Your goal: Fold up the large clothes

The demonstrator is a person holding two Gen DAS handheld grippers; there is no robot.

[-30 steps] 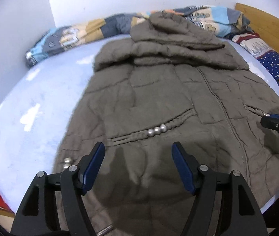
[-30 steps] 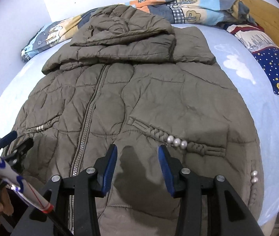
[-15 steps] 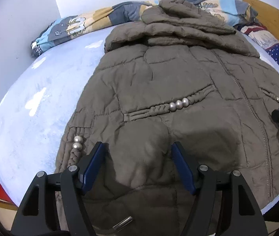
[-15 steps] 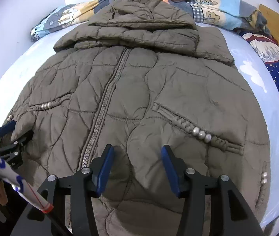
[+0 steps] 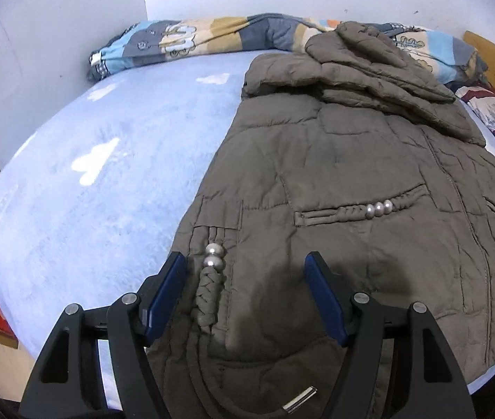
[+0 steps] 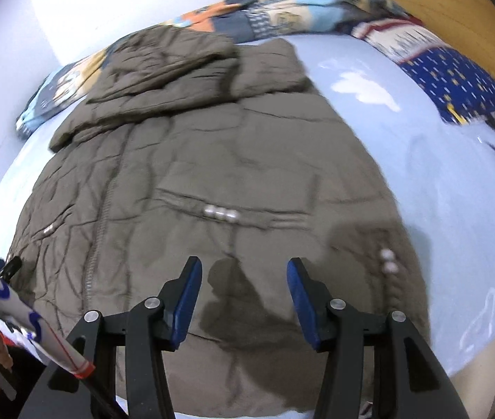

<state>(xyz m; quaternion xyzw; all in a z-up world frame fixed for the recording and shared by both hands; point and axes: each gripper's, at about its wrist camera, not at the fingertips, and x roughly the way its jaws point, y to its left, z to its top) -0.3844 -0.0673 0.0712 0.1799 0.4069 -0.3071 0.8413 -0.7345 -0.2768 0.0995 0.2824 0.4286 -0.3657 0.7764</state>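
While jacket lies flat on bed, spread apart toward hem corners: left gripper agape over left edge, right gripper just widened, both empty; corner grasps next.

A bed with a pale blue sheet that has white cloud shapes fills the room's corner. Two plain white walls meet behind it. A rolled patchwork quilt lies along the far wall. A wooden headboard stands at the right, with a dark blue starred pillow beside it.
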